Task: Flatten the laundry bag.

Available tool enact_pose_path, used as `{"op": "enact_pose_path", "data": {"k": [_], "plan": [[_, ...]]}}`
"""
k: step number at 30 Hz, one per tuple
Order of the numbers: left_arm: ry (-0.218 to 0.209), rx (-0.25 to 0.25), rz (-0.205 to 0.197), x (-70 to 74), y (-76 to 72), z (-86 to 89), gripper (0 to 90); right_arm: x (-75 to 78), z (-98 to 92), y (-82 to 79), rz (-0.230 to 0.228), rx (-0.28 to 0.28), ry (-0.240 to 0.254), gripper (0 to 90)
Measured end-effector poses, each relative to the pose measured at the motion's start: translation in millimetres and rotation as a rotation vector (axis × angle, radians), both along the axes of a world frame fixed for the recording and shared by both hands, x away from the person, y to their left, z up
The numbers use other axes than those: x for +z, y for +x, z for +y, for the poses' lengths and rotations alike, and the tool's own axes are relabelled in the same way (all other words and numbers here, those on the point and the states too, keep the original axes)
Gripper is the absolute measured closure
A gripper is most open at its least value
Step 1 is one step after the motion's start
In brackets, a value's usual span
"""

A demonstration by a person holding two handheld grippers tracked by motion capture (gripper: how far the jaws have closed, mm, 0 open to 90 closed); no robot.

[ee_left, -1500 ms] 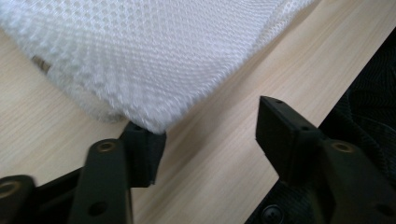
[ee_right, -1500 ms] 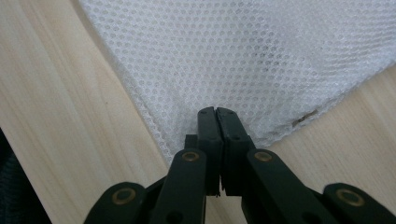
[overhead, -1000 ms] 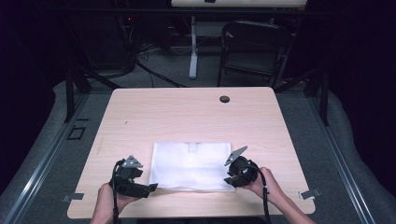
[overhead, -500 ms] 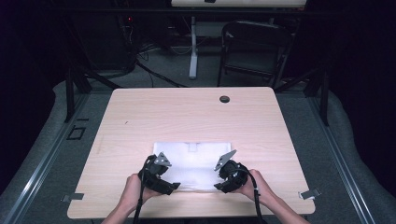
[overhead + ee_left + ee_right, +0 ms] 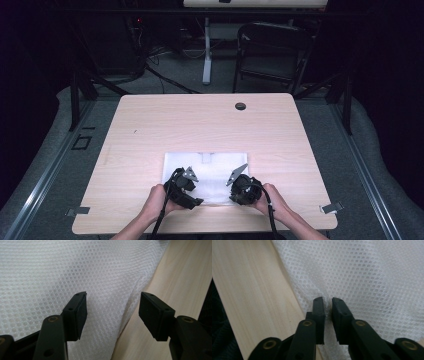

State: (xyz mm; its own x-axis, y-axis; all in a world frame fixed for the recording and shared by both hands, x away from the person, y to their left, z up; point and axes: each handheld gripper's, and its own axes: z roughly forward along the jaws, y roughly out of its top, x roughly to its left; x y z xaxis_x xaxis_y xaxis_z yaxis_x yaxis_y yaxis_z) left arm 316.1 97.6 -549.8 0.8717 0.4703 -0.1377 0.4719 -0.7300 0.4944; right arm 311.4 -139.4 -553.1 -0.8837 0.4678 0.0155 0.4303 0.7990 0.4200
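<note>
A white mesh cloth (image 5: 207, 170) lies flat on the wooden counter (image 5: 200, 125), close to the near edge and a bit toward the middle. It is a neat folded rectangle with a small tag-like mark at its far edge. Up close, the cloth is full of tiny round holes, like a net, and it looks soft and a little puffy.

The left gripper (image 5: 184, 186) sits at the near left corner of the cloth. In the left gripper view, the left gripper (image 5: 112, 312) has its jaws apart, and they have just been closing. The edge of the cloth lies between them, but the pads do not press it. One pad is over the cloth and the other is over bare wood.

The right gripper (image 5: 242, 186) sits at the near right corner. In the right gripper view, the right gripper (image 5: 327, 305) has its jaws clenched on a little pinch of cloth at its edge, with bare wood just beside.

The cloth's near edge is close to the counter's near edge. Behind the cloth the wood is bare up to a small dark round hole (image 5: 240, 106) near the far edge. There is wide bare wood on both sides too.
</note>
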Motion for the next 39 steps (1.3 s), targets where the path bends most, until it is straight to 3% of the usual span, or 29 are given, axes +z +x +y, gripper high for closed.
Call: {"op": "enact_pose_path", "data": {"k": [7,12,14,15,19,22,27,30,35,39], "plan": [[-0.024,-0.026,-0.014,-0.1,-2.9,-4.6,43.9,7.1,-3.3,1.8,0.004,-0.019,0.046,87.1],[0.009,-0.052,-0.028,-1.8,-2.9,-11.7,45.3,16.5,-7.8,2.2,-0.01,-0.032,0.089,87.3],[0.025,-0.063,-0.037,-3.2,-2.4,-14.2,49.3,20.3,-10.2,3.6,-0.01,-0.03,0.09,87.4],[0.028,-0.064,-0.038,-3.8,-1.9,-15.1,51.3,20.4,-11.1,3.8,-0.006,-0.045,0.116,87.4],[0.026,-0.083,-0.025,-6.1,1.5,-16.7,59.7,20.3,-12.1,5.0,-0.002,-0.038,0.111,87.1],[0.013,-0.075,-0.023,-7.4,3.5,-15.7,73.4,20.1,-12.5,5.2,0.002,-0.036,0.112,85.1],[0.018,-0.047,-0.015,-7.2,6.8,-14.7,81.6,24.0,-11.7,2.0,-0.012,-0.033,0.11,79.5],[0.012,-0.023,0.0,-7.2,8.5,-15.4,84.2,36.7,-8.4,-7.0,-0.066,-0.018,0.135,79.6],[0.019,-0.014,0.005,-6.1,10.3,-16.1,85.2,39.1,-2.3,-15.4,-0.076,0.028,0.15,86.0],[-0.004,0.019,0.011,-6.6,10.0,-17.8,85.7,36.9,7.1,-22.0,-0.083,0.055,0.156,87.7]]}}
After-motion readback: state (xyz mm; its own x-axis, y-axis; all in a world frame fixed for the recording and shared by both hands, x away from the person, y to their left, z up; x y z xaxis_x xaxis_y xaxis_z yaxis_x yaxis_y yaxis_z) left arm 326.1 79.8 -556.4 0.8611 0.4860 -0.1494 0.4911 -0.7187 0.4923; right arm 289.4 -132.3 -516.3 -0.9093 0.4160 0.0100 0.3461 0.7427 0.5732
